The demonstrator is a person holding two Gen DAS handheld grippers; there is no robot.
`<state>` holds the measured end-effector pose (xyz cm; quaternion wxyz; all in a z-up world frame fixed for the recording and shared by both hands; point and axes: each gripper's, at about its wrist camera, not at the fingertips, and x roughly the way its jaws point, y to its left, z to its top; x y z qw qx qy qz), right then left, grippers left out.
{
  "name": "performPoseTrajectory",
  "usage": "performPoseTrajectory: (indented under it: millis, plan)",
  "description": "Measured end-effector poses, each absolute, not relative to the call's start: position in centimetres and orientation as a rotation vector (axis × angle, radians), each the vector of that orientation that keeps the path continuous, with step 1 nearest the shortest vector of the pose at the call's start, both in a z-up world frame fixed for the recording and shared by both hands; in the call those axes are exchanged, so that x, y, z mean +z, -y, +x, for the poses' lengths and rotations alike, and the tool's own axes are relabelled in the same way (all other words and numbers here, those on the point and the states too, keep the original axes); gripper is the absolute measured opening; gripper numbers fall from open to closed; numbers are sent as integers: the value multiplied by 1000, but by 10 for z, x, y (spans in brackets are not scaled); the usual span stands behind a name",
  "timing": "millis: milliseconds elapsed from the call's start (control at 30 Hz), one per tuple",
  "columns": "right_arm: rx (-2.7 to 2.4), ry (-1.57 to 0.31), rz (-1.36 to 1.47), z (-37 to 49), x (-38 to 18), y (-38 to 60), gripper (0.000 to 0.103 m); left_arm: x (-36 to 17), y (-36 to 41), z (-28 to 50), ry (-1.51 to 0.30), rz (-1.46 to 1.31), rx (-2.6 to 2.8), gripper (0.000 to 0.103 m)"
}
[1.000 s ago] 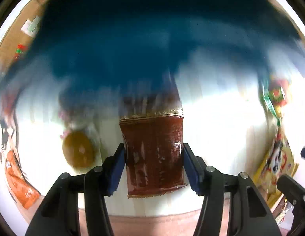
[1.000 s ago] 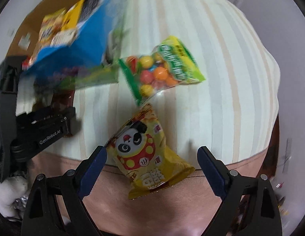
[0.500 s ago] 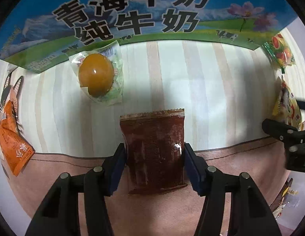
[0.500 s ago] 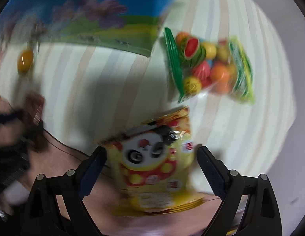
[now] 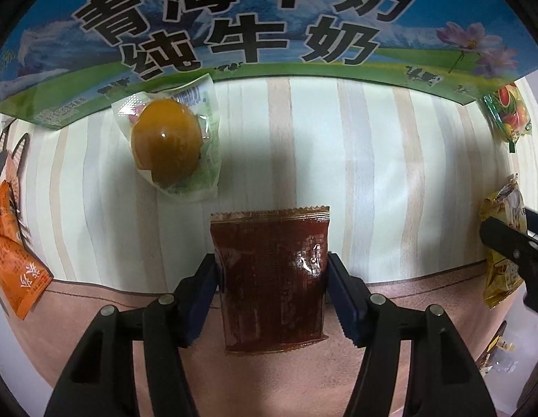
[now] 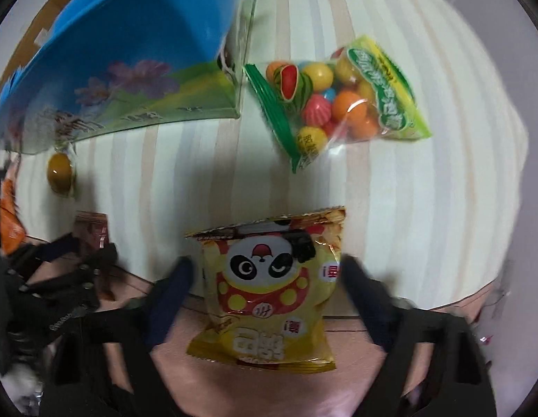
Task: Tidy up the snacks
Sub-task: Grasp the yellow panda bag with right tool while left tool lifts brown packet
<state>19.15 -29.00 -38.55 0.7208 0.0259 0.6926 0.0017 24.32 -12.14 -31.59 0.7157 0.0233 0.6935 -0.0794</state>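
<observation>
Between the fingers of my left tool [image 5: 271,271] lies a dark red-brown sachet [image 5: 270,278], flat on the counter [image 5: 373,160], its crimped top edge pointing away from me. The jaws have just been opening: the left pad touches the sachet's edge, while the right one seems to stand a hair clear, so I judge the grip to be loosening rather than clamped. That suits a set-down, with the packet laid square across the line where the striped cloth meets the pink border.

My right tool [image 6: 265,274] straddles a yellow panda snack bag [image 6: 269,288]. Its jaws have just been closing and are blurred; the right finger seems to meet the bag's edge, the left one is not quite there, so I read it as not yet gripping. I judge this as the start of a pick.

Ahead and to the left of my left tool sits a wrapped brown egg [image 5: 168,142], just before the blue milk carton box [image 5: 269,17], which I take to be where the snacks are meant to go. Far left lies an orange packet [image 5: 15,264]. Ahead and right of my right tool rests a clear bag of coloured gum balls [image 6: 338,104], close beside the box's corner and well apart from the panda bag.
</observation>
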Motion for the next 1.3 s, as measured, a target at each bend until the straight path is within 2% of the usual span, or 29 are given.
performPoseTrajectory:
  millis: [200, 267, 333, 400, 467, 533, 633, 667, 800, 867, 1100, 1300]
  plan:
    - [-68, -1580, 401, 162, -392, 311, 71, -322, 135, 261, -1543, 43, -187, 63]
    - [-71, -1603, 471, 155, -396, 319, 76, -324, 134, 265, -1550, 33, -188, 64]
    - [-78, -1615, 460, 151, -398, 321, 81, -330, 127, 271, -1558, 14, -195, 64]
    - [-78, -1620, 405, 150, -398, 316, 82, -331, 122, 273, -1553, -9, -205, 63]
    - [-77, -1632, 372, 149, -398, 302, 82, -328, 117, 269, -1540, -3, -200, 56]
    - [-76, -1642, 356, 148, -401, 297, 82, -322, 108, 261, -1529, -6, -197, 53]
    - [-86, -1632, 342, 145, -409, 285, 82, -321, 97, 252, -1530, 0, -186, 53]
    - [-88, -1620, 326, 143, -410, 282, 81, -320, 93, 247, -1530, 10, -181, 53]
    - [-85, -1576, 281, 130, -409, 261, 65, -323, 80, 225, -1534, 63, -158, 53]
    - [-59, -1579, 292, 123, -411, 247, 62, -327, 73, 216, -1539, 77, -155, 53]
    - [-43, -1605, 275, 106, -429, 217, 64, -343, 58, 219, -1574, 58, -154, 55]
    - [-61, -1569, 267, 98, -437, 205, 63, -341, 54, 214, -1550, 64, -151, 53]
